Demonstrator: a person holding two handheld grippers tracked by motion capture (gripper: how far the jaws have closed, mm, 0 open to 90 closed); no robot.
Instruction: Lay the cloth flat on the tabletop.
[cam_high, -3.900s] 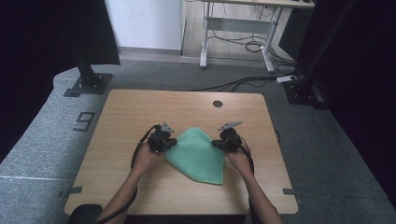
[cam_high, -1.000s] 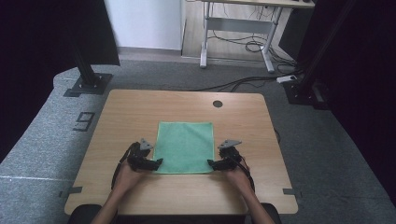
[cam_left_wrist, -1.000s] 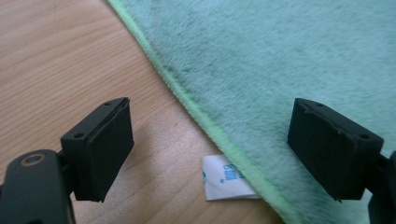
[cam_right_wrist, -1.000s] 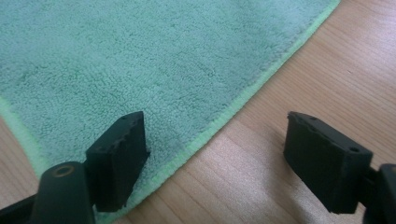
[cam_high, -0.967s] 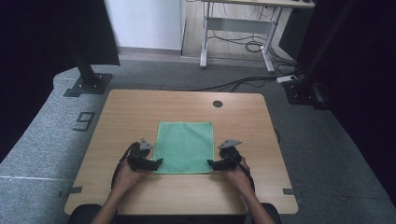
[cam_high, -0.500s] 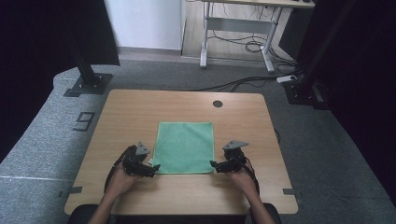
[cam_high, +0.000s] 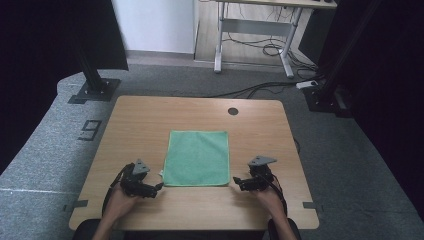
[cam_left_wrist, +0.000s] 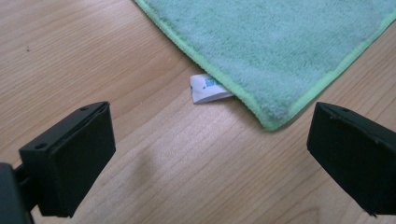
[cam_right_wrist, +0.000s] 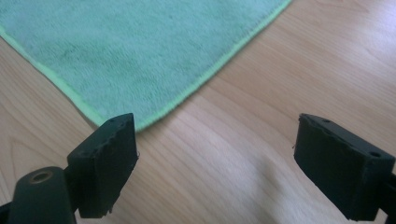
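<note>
Green cloth (cam_high: 197, 157) spread flat and square near the middle of the wooden table (cam_high: 150, 120), closer to the near edge than the far one, all 4 corners lying down. White label (cam_left_wrist: 208, 88) poking out from under the cloth's hem beside the near-left corner, resting on bare wood.

Left gripper (cam_high: 159, 186) parked just off that near-left corner, apart from the cloth, jaws pointing toward it. Jaws spread wide, having just been opening, with nothing between them but table; in the left gripper view (cam_left_wrist: 210, 154) the corner and the label sit just ahead of the gap, untouched. Grey 3-cornered plate on top, cable looping back toward the hand (cam_high: 119, 205) behind it.

Right gripper (cam_high: 235, 181) placed just off the near-right corner, likewise clear of the fabric, jaws facing the cloth. Jaws parted wide and, a moment back, opening further; nothing gripped. In the right gripper view (cam_right_wrist: 215, 154) the near-right corner lies just in front of 1 jaw tip, partly hidden by it, so contact there impossible to tell; bare wood in the gap. Hand (cam_high: 267, 200) behind it, near the table's front edge.

Round cable hole (cam_high: 233, 111) near the far edge, well apart from the cloth. Grey carpet around the table, with a 9 (cam_high: 90, 131) marked on it to the left.
</note>
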